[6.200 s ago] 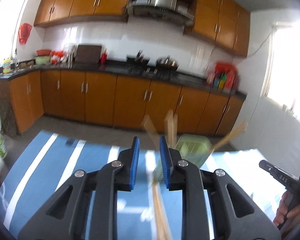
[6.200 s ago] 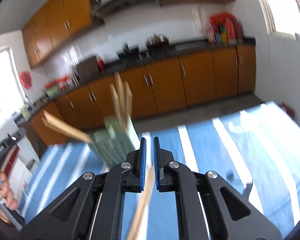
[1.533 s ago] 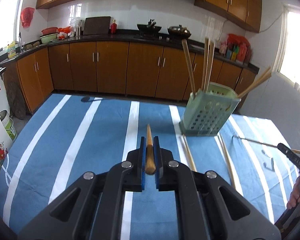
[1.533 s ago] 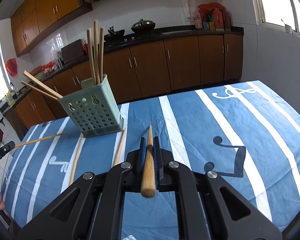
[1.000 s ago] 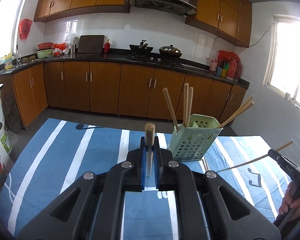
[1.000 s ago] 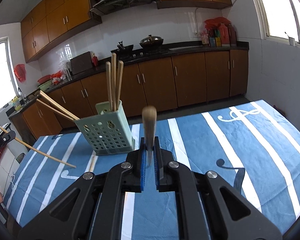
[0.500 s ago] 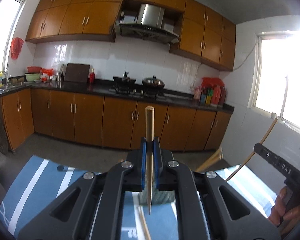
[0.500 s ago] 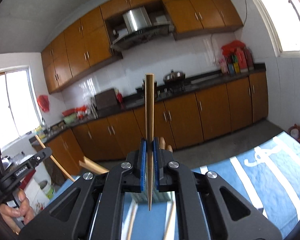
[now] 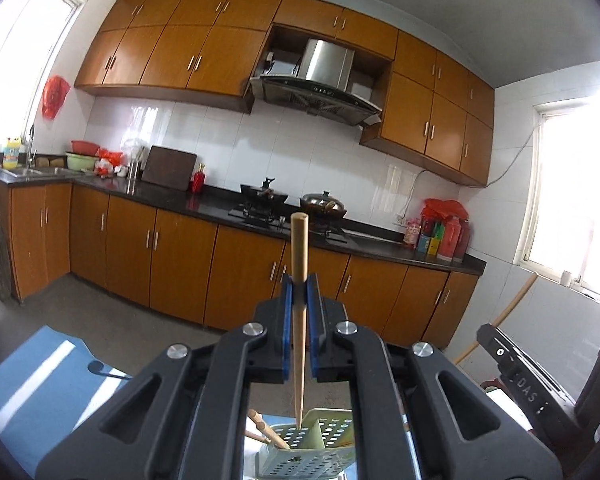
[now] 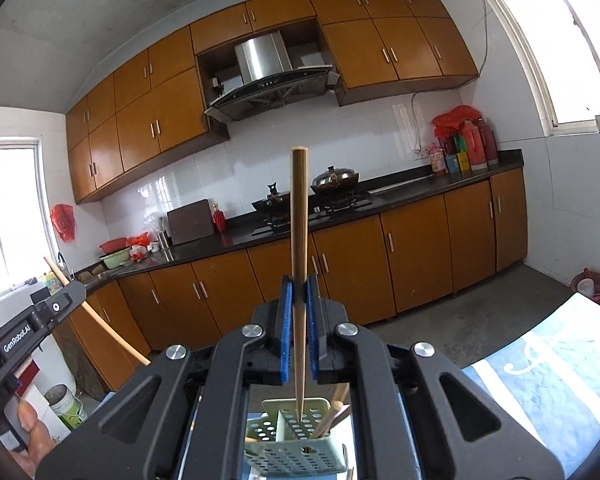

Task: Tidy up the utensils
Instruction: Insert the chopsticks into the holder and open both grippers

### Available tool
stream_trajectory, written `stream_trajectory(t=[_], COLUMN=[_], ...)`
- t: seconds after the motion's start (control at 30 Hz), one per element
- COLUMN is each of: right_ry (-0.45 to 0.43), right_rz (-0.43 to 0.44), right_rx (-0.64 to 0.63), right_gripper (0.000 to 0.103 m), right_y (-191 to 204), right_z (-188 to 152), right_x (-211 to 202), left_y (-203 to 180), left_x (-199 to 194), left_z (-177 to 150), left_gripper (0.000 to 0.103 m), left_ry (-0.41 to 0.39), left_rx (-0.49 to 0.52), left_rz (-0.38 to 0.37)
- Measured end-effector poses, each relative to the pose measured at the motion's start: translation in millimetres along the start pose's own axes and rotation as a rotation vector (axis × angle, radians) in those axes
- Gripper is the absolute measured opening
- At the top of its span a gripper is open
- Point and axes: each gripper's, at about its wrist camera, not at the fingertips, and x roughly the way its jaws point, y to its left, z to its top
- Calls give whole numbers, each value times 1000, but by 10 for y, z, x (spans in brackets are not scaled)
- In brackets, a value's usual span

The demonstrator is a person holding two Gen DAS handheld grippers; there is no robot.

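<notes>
Each gripper holds one wooden chopstick upright. My left gripper (image 9: 299, 286) is shut on a chopstick (image 9: 299, 248) whose thin tip hangs just over the pale green perforated holder (image 9: 324, 446). The right gripper (image 10: 299, 286) is shut on another chopstick (image 10: 299, 208), its tip pointing down over the same holder (image 10: 288, 436). Several chopsticks lean inside the holder. In the left wrist view the other gripper (image 9: 528, 380) shows at the right edge with its chopstick (image 9: 500, 316); in the right wrist view the left one (image 10: 28, 328) shows at the left edge.
The holder stands on a table with a blue and white striped cloth (image 10: 548, 384), seen below both grippers. Beyond the table are a grey floor, orange kitchen cabinets (image 9: 180, 264) and a black counter with a stove. A hand (image 10: 32, 436) grips the tool at lower left.
Both grippers have risen and tipped up from the table, turning their chopsticks from lying forward to upright. The holder has slid from ahead of the grippers to directly beneath the chopstick tips.
</notes>
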Motion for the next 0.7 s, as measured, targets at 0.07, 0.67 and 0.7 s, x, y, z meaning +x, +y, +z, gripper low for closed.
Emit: stream_trajectory(t=[0.07, 0.67, 0.7], right_ry=[25, 81, 77], right_rz=[2, -12, -14], right_rx=[-7, 4, 1], right_gripper=[8, 8, 8], right_y=[13, -88, -100], right_z=[-80, -128, -110], right_x=[81, -175, -214], left_y=[26, 191, 208], left_x=[90, 132, 66], left_z=[-64, -228, -207], left_gripper=[8, 12, 13], left_ry=[14, 93, 89], left_rx=[-2, 3, -1], left_rz=[3, 21, 22])
